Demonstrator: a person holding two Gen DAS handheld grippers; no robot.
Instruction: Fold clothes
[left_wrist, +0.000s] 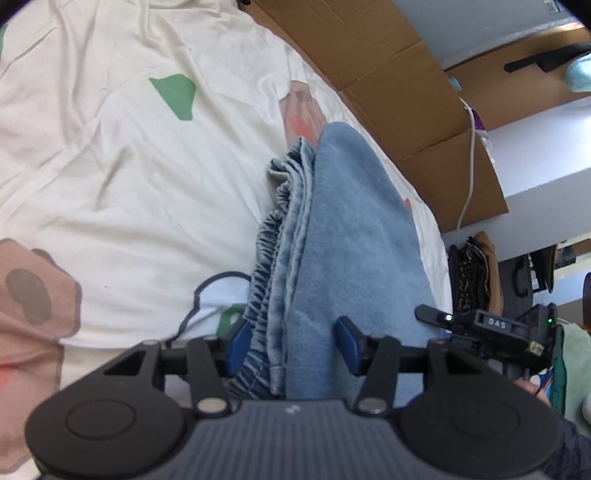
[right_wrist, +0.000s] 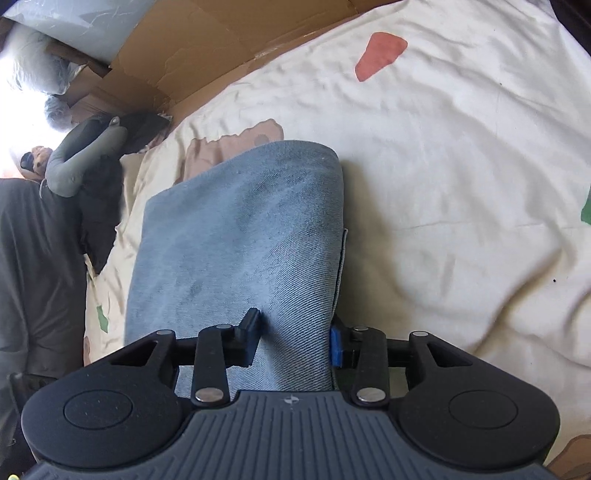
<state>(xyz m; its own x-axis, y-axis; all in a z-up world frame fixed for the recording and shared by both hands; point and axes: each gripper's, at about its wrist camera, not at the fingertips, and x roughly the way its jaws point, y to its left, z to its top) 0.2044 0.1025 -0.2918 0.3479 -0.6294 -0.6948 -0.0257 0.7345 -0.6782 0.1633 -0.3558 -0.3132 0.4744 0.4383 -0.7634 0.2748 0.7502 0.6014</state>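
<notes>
A cream bedsheet (left_wrist: 129, 177) with green, pink and brown patches fills most of each frame. Brown cardboard (left_wrist: 399, 92) runs along its far edge. Hard daylight, perhaps from a window, whitens the right-wrist view's upper left.

The only readable lettering is "DAS", pale on a small black block (left_wrist: 494, 322) of the other handheld device at the right edge of the left wrist view. The right wrist view shows no readable text.
</notes>
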